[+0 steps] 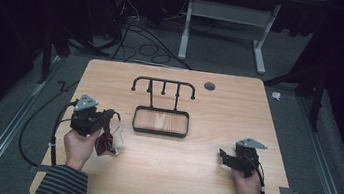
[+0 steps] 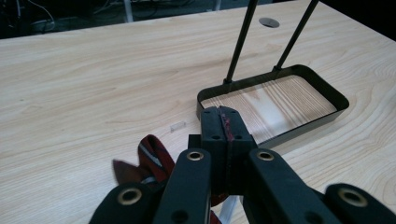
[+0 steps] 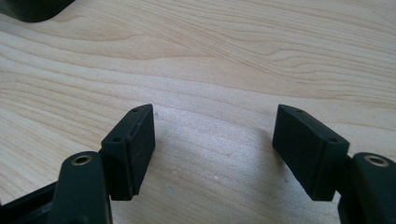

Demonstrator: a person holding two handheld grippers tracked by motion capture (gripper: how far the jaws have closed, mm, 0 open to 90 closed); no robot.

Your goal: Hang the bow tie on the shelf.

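Above table, left gripper (image 1: 108, 115) (raised) pinches lanyard (image 1: 103, 142).

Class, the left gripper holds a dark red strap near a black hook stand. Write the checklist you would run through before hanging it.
1. Left gripper shut on the strap: ok, red shows between the pads.
2. Strap lifted off the table: cannot tell.
3. Hooks free: ok, nothing hangs there.
4. Stand tray upright, flat on the table: ok.
5. Right gripper out of the path: ok, open, at the far side.
6. Strap has a loop to hook: cannot tell.
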